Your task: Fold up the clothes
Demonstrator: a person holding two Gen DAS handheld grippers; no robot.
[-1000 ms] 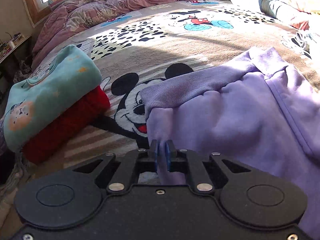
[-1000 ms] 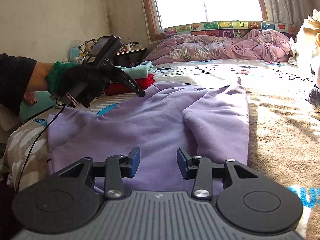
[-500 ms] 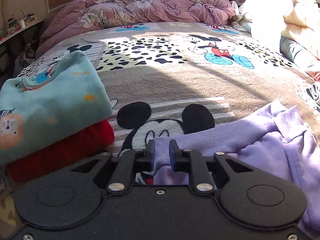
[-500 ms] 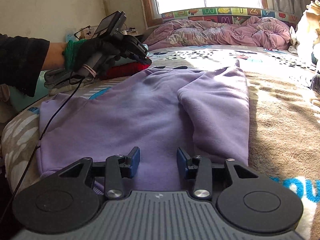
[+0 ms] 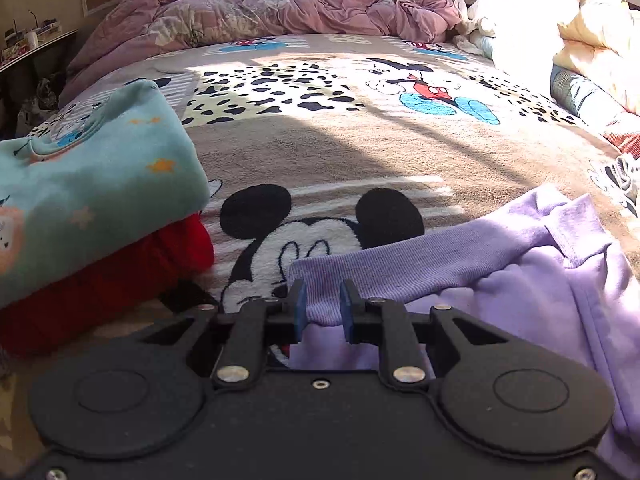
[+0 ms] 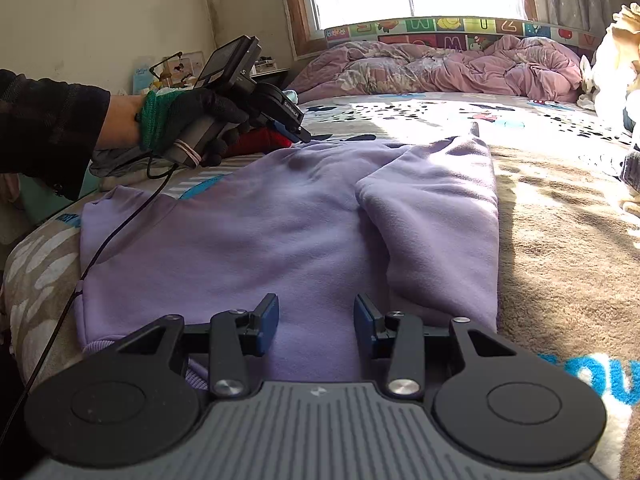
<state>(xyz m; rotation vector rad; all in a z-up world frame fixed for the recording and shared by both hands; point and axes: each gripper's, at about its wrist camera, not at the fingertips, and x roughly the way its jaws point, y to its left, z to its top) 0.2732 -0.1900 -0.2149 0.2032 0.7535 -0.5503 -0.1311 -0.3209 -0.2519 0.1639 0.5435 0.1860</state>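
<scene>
A lilac sweatshirt lies spread on the cartoon-print bed blanket, one sleeve folded in over its body. In the left wrist view its ribbed hem runs across the blanket, and the hem's corner fills the narrow gap between the blue pads of my left gripper. The right wrist view shows the left gripper, in a gloved hand, at the garment's far edge. My right gripper stands open just above the near part of the sweatshirt, its pads gripping nothing.
A folded teal top sits on a folded red garment left of the hem. A rumpled pink duvet and cream bedding line the far side. The left gripper's cable trails over the sweatshirt's left edge.
My left gripper carried the hem outward and laid it flatter on the blanket, and its jaws stand slightly wider than a second ago. The right gripper kept still.
</scene>
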